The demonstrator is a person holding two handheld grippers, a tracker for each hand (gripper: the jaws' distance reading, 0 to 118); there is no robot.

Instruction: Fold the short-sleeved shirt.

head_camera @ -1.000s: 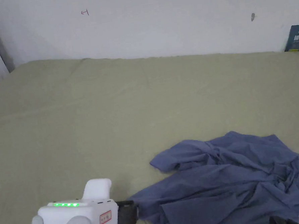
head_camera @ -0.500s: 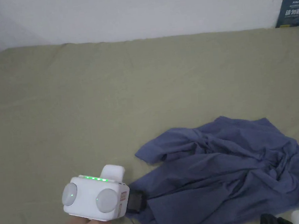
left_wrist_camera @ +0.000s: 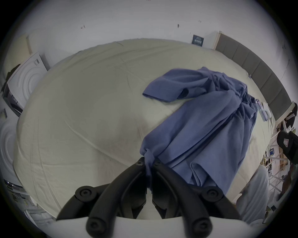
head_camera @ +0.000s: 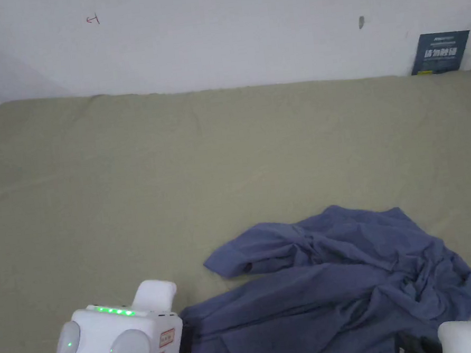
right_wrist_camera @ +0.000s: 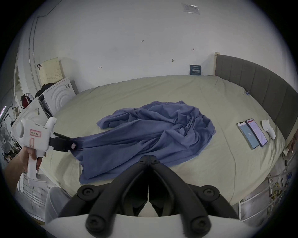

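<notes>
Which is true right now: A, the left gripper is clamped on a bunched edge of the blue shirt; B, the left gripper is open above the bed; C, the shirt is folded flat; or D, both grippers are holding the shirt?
A: in the left gripper view the left gripper has both jaws pinching a bunched edge of the blue shirt, which lies crumpled, while the right gripper is shut on nothing.

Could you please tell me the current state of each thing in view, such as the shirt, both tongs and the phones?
Shirt: crumpled and unfolded on the bed, one corner pinched.
Left tongs: shut on the shirt corner.
Right tongs: shut, holding nothing, near the shirt's front edge.
Two phones: lying flat side by side, screens lit.
Bed sheet: spread out, lightly creased.
</notes>
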